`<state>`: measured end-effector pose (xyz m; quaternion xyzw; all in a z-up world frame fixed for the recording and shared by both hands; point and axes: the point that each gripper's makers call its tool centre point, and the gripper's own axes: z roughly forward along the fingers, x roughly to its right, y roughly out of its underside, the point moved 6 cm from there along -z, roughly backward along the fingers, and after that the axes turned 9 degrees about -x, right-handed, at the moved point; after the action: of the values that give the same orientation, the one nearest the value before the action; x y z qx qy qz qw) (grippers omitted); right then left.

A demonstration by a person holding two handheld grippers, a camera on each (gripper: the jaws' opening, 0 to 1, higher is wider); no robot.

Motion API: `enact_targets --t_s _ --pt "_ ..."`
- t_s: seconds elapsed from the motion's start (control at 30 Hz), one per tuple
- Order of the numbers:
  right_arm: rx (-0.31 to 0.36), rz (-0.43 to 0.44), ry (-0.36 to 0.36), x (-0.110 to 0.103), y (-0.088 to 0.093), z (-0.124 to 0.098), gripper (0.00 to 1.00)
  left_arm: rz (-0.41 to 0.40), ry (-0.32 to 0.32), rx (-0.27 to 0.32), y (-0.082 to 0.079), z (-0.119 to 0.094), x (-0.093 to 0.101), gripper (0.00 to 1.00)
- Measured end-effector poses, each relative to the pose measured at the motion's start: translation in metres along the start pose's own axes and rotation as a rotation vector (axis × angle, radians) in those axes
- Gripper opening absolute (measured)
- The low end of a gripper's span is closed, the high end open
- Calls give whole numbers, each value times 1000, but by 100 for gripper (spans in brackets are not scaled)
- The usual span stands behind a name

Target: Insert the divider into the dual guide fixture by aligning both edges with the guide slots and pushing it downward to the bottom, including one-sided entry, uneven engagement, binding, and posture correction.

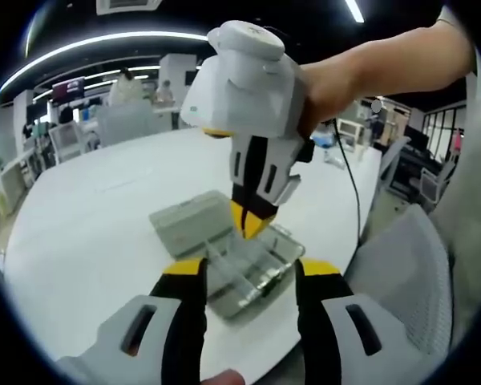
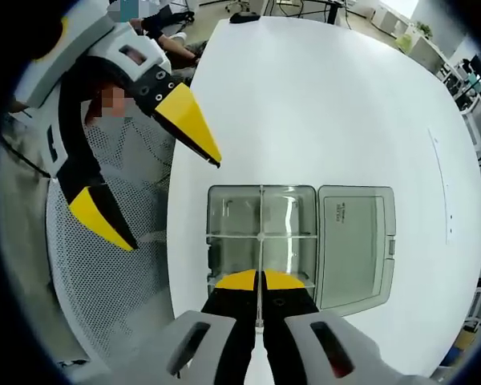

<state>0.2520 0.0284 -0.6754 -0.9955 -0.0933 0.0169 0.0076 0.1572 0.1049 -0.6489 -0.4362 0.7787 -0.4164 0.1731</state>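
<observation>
A clear plastic compartment box point(image 2: 232, 212) lies on the white table point(image 2: 321, 104), its lid point(image 2: 357, 245) swung open to one side. My right gripper point(image 2: 260, 279) is shut on a thin clear divider point(image 2: 260, 210). I see the divider edge-on, running down the box's middle and crossing a second divider point(image 2: 293, 236). How deep it sits in its slots cannot be told. In the left gripper view a hand holds the right gripper point(image 1: 252, 228) tips-down over the box point(image 1: 248, 277). My left gripper point(image 1: 252, 273) is open near the box's table-edge side, holding nothing. It hangs beside the table edge in the right gripper view, left gripper point(image 2: 175, 205).
The box sits close to the round table's edge point(image 1: 305, 337). A grey mesh chair point(image 2: 104, 297) stands just off that edge. A black cable point(image 1: 349, 172) trails across the far side. Office desks and chairs point(image 1: 64, 140) lie beyond the table.
</observation>
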Motion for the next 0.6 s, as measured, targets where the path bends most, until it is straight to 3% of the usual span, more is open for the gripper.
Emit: enact_targets --t_s 0.6 --pt "23 11 -6 0 2 3 0 -5 1 0 0 0 0 42"
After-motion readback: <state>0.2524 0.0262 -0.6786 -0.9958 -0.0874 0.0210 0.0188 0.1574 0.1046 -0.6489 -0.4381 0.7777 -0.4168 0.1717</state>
